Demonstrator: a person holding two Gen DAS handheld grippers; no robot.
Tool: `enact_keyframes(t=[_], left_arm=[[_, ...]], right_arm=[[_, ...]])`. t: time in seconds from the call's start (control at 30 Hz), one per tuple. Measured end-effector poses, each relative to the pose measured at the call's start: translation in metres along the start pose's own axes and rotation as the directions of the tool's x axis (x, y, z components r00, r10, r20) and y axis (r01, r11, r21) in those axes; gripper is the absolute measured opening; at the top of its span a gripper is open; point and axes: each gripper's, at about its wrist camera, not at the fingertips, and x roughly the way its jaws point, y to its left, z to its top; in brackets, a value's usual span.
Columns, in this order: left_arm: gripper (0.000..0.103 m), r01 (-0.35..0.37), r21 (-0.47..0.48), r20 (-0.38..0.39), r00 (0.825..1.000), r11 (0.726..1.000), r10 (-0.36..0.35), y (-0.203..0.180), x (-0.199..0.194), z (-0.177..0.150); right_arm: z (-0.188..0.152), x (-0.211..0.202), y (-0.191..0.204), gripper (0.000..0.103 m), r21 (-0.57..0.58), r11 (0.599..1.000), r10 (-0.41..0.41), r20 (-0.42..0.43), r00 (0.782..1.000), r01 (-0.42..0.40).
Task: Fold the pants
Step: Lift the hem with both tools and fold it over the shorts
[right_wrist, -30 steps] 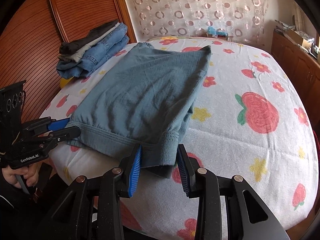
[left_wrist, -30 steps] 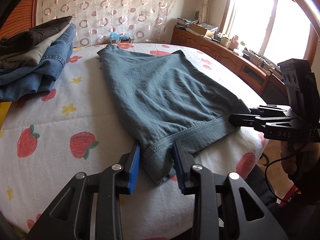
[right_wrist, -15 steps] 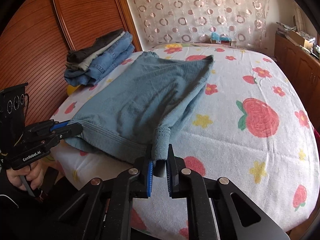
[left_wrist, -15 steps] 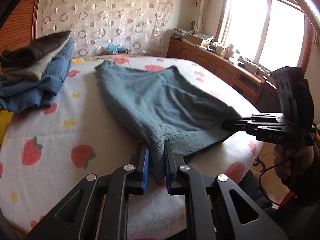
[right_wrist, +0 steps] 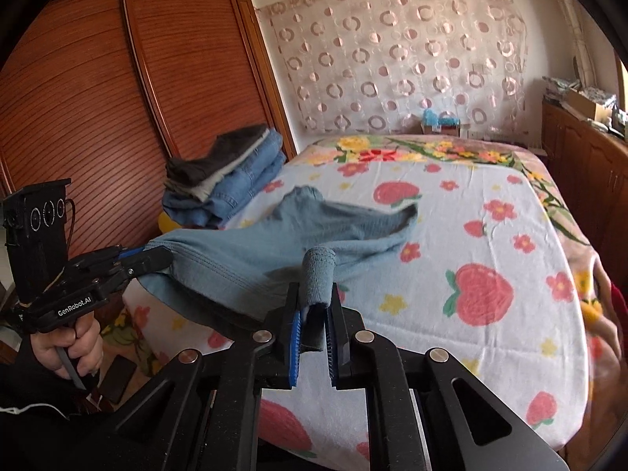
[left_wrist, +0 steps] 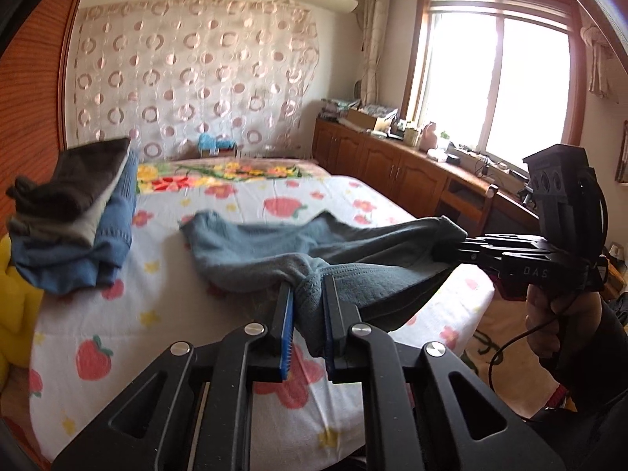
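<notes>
Left wrist view: my left gripper [left_wrist: 308,310] has its jaws narrowed onto one near corner of the grey-blue pants [left_wrist: 251,251], the hem bunched between the blue pads. Those jaws have just been closing, with the cloth between them. Across the frame my right gripper [left_wrist: 451,249] pinches the other near corner in the same way. The near edge of the pants hangs stretched between the two grippers above the strawberry-print bed [left_wrist: 98,333], while the far end trails on the sheet. Risk as I judge it: each grip takes only a small bunch of hem, so an uneven pull could drag one corner out. If the far end catches on the sheet, the fold would land skewed. A pile of folded clothes [left_wrist: 78,227] lies near at the left, and a wide swing could brush it. Legible writing: "DAS" on the side of the right gripper; nothing else can be read

Right wrist view: my right gripper [right_wrist: 314,333] holds a rolled tab of hem upright between its pads, jaws narrow; they too have just been closing on the cloth. My left gripper [right_wrist: 151,257], in the person's hand [right_wrist: 70,347], clamps the opposite corner close to the wooden wardrobe [right_wrist: 117,117]. Risk: the roll stands proud of the pads and looks lightly caught, so I think it could slide free under load. The left hand also works near the wardrobe. Legible writing: "GenRobot.AI" on the left gripper's body
</notes>
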Motion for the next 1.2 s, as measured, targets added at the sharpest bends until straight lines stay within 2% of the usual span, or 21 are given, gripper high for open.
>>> enact_keyframes(t=[0.27, 0.57, 0.7, 0.97, 1.2], left_arm=[[0.014, 0.014, 0.032, 0.062, 0.998, 0.999, -0.016, -0.006, -0.02, 0.019], [0.014, 0.028, 0.055, 0.099, 0.994, 0.998, -0.033, -0.017, -0.033, 0.028], [0.014, 0.027, 0.05, 0.078, 0.996, 0.998, -0.031, -0.014, -0.026, 0.023], [0.014, 0.006, 0.022, -0.028, 1.0, 1.0, -0.006, -0.002, 0.013, 0.003], [0.014, -0.023, 0.005, -0.028, 0.999, 1.0, 0.023, 0.009, 0.037, 0.016]], right_arm=[[0.007, -0.028, 0.004, 0.011, -0.025, 1.0, 0.003, 0.06, 0.998, -0.002], [0.009, -0.041, 0.005, 0.011, -0.048, 0.999, 0.009, 0.104, 0.994, -0.004], [0.005, -0.032, 0.002, 0.011, -0.047, 0.999, 0.006, 0.094, 0.996, -0.002], [0.002, 0.009, -0.007, 0.011, -0.046, 0.998, -0.036, 0.015, 0.999, 0.037], [0.024, 0.042, -0.015, 0.011, -0.016, 0.998, -0.059, 0.001, 0.998, 0.059]])
